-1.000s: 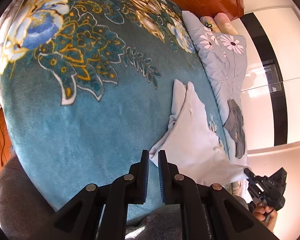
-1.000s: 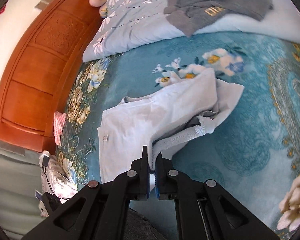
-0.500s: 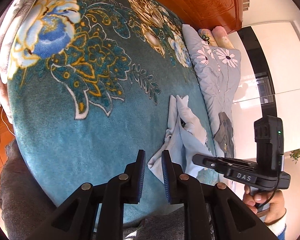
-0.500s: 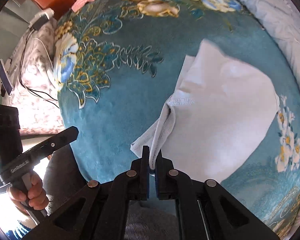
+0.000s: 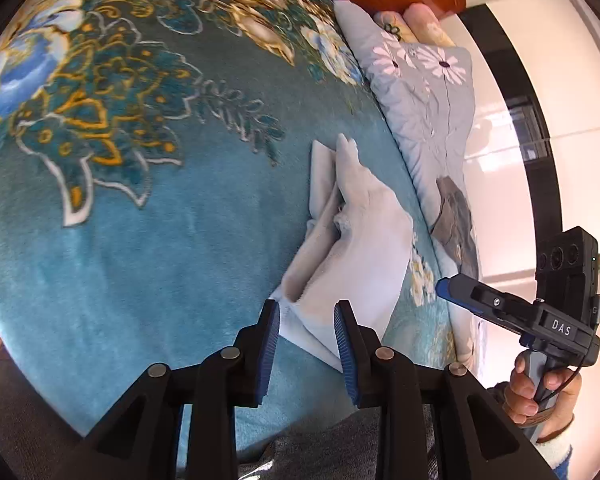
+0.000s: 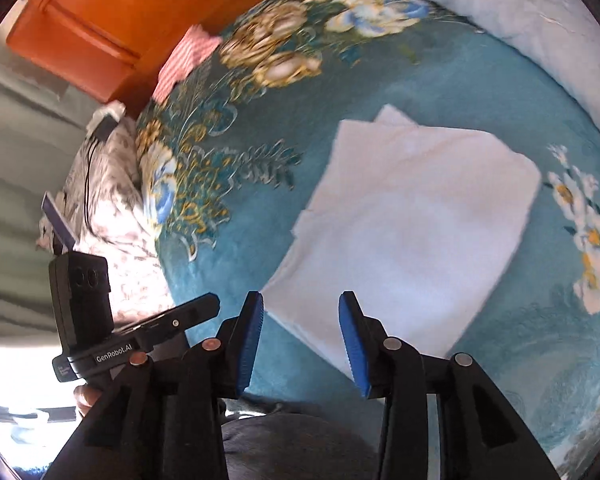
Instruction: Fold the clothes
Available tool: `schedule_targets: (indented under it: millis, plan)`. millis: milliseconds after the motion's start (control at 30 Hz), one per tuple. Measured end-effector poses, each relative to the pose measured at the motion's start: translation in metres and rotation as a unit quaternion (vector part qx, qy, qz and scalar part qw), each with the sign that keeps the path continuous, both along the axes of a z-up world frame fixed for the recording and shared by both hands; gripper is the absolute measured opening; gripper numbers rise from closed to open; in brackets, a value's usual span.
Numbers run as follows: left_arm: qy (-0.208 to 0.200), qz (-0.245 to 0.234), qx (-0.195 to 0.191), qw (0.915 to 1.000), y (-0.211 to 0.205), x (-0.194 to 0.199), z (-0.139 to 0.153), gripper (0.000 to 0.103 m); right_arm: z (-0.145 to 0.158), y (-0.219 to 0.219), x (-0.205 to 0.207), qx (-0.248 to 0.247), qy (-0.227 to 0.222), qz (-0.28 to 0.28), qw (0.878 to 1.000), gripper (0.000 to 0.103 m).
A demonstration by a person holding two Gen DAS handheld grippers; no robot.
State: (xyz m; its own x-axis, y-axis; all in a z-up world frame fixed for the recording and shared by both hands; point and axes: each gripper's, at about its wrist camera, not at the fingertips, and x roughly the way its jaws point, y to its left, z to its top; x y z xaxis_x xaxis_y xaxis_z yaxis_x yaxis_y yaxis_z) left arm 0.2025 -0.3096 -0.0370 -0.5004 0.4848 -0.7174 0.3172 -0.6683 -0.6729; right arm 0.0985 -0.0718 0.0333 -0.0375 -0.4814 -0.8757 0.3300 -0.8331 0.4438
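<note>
A white garment (image 6: 412,220) lies folded into a rough rectangle on the teal floral blanket (image 6: 420,76). In the left wrist view the same white garment (image 5: 356,248) shows layered folds and a loose edge near me. My left gripper (image 5: 306,312) is open, its fingers either side of the garment's near corner without gripping it. My right gripper (image 6: 300,304) is open just above the garment's near edge, nothing between its pads. Each gripper appears in the other's view, held by a hand: the right gripper (image 5: 520,312) and the left gripper (image 6: 112,336).
A grey garment (image 5: 456,220) lies on the pale daisy-print quilt (image 5: 428,92) to the right. An orange wooden headboard (image 6: 112,20) stands at the far end. A pink checked cloth (image 6: 184,60) and a light floral bedcover with a cable (image 6: 108,200) lie at the left side.
Both grippers let go of the white garment and opened. The garment, earlier lifted and carried over, now lies flat in a folded rectangle.
</note>
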Motion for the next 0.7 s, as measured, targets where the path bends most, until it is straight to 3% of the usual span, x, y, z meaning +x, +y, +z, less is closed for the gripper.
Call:
schedule_targets:
  millis: [167,333,433,500,533,700]
  plan:
    - [-0.012,-0.025,-0.056,0.9981,0.025,-0.030,-0.005,0.032,-0.034,0.078,0.010,-0.027,-0.035,-0.106,0.993,0.041]
    - [-0.050,-0.044,-0.060,0.9960,0.027,-0.038,-0.028,0.033,-0.077,0.120,0.035,-0.056,-0.078,-0.164,0.982,0.041]
    - [-0.033,-0.041,-0.042,0.9978,0.028,-0.032,-0.025,0.031,-0.097,0.135,0.047,-0.071,-0.096,-0.187,0.975,0.041]
    - [-0.021,-0.039,-0.036,0.9984,0.028,-0.028,-0.022,0.022,-0.104,0.138,0.052,-0.084,-0.103,-0.194,0.972,0.041]
    - [-0.015,-0.039,-0.042,0.9982,0.029,-0.027,-0.019,0.008,-0.107,0.138,0.053,-0.092,-0.106,-0.196,0.971,0.041]
    - [0.003,-0.047,-0.041,0.9981,0.032,-0.014,-0.007,0.005,-0.114,0.137,0.056,-0.126,-0.102,-0.205,0.965,0.041]
